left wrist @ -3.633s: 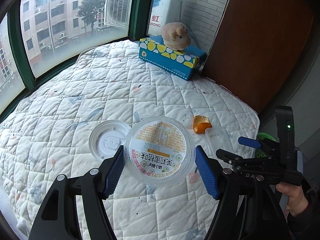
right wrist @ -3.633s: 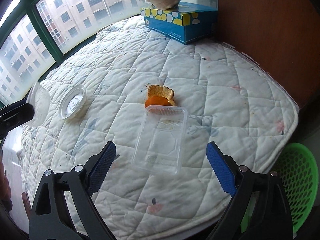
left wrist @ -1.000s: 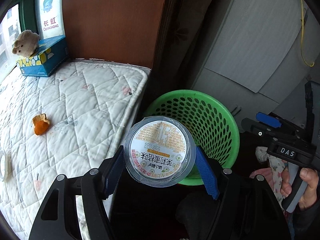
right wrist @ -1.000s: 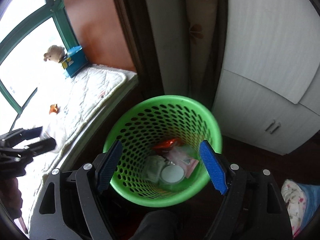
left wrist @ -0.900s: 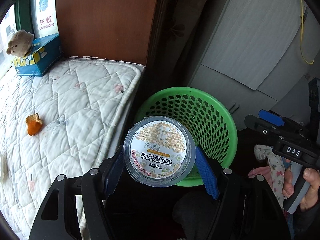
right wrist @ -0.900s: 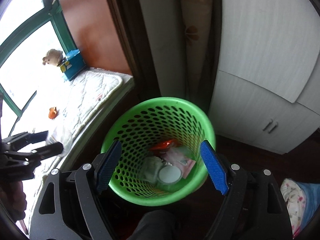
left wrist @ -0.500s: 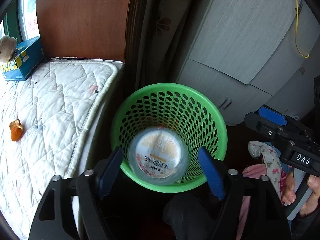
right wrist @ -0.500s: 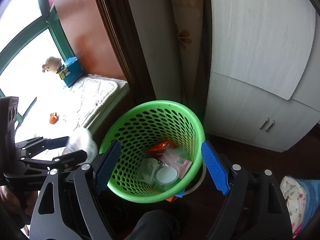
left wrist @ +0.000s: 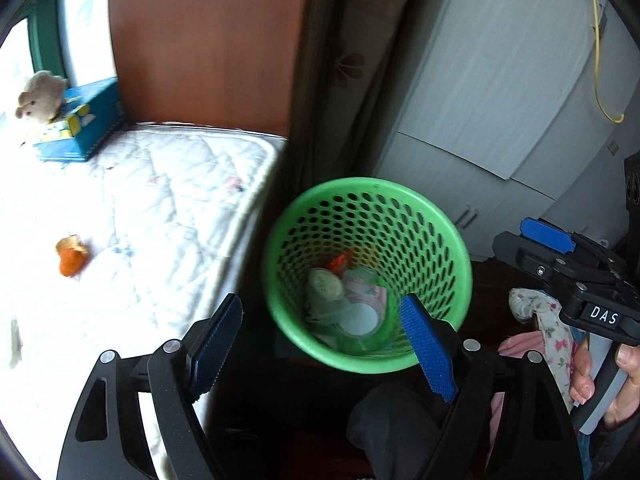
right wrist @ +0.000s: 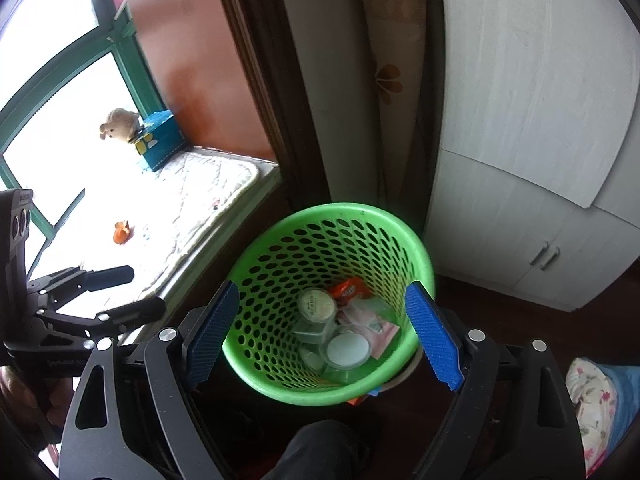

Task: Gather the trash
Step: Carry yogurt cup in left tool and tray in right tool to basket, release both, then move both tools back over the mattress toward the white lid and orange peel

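Note:
A green mesh basket (left wrist: 368, 200) (right wrist: 340, 210) stands on the dark floor beside the bed. In it lie a round labelled cup (left wrist: 325, 285) (right wrist: 316, 305), a white lid (right wrist: 347, 349), a red wrapper (right wrist: 348, 290) and other clear plastic. My left gripper (left wrist: 320, 300) hangs open above the basket's near rim, empty. My right gripper (right wrist: 322, 286) is also over the basket; its jaws are opening with nothing between them. An orange peel (left wrist: 71, 258) (right wrist: 122, 232) lies on the white quilted mattress (left wrist: 160, 184) to the left.
A blue tissue box (left wrist: 80, 128) with a plush toy (left wrist: 38, 96) sits at the mattress's far end by the window. A white cabinet (right wrist: 520, 220) stands behind the basket, and a floral cloth (left wrist: 544, 320) lies on the floor at right. A hand holds each gripper's handle.
The left gripper opened and the round cup fell from it into the basket. The right jaws spread a little wider. Both views shifted slightly over the basket.

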`<state>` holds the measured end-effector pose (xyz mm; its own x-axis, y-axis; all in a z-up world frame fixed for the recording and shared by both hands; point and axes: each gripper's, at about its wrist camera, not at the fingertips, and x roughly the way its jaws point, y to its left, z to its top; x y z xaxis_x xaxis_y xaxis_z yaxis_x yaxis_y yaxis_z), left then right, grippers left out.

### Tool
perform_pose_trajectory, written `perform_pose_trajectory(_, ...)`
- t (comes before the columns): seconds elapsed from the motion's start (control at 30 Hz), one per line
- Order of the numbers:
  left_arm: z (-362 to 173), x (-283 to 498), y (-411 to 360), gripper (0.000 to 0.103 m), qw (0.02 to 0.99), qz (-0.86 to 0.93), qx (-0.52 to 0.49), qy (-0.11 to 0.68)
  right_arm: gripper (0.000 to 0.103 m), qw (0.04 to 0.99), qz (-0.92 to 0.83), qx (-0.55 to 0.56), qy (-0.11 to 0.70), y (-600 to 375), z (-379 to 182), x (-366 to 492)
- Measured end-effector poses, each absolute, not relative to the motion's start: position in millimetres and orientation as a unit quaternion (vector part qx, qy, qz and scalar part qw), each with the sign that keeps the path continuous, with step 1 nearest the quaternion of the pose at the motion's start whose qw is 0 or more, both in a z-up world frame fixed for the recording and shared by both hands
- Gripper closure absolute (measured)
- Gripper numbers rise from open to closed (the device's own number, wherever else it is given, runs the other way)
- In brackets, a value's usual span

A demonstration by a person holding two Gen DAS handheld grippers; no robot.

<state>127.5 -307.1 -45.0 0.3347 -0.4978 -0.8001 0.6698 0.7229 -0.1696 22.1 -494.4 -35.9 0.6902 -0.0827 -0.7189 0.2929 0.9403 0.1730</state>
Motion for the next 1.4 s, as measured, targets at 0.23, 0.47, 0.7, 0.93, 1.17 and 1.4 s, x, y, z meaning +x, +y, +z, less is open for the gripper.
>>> perform_pose_trajectory(0.23, -34.1, 144.8, -260.8, 0.018, 0.833, -0.319, 0.085, 0.443, 0.017, 0.911, -0.08, 0.129, 0.384, -472.9, -34.0, 36.9)
perform_pose_trajectory(0.47, -28.5, 166.3, -203.4, 0.012, 0.859, -0.257, 0.076, 0.437, 0.016, 0.911, -0.051, 0.111, 0.393, -442.1, -33.5, 60.9)
perform_pose_trajectory(0.7, -32.6, 193.8, -131.6, 0.01, 0.877, -0.184, 0.07, 0.439, 0.016, 0.911, -0.019, 0.097, 0.4, -408.1, -32.4, 86.8)
perform_pose_trajectory(0.93, -43.3, 222.8, -59.2, 0.008, 0.88, -0.131, 0.052, 0.453, 0.015, 0.909, 0.009, 0.079, 0.409, -371.0, -32.9, 113.1)
perform_pose_trajectory(1.17, -62.4, 253.8, 0.1, 0.008, 0.876, -0.094, 0.045, 0.471, 0.015, 0.905, 0.034, 0.063, 0.42, -333.1, -36.1, 139.3)
perform_pose_trajectory(1.4, -87.2, 277.4, 33.3, 0.008, 0.865, -0.106, 0.018, 0.491, 0.015, 0.898, 0.058, 0.045, 0.435, -295.9, -44.0, 167.6)
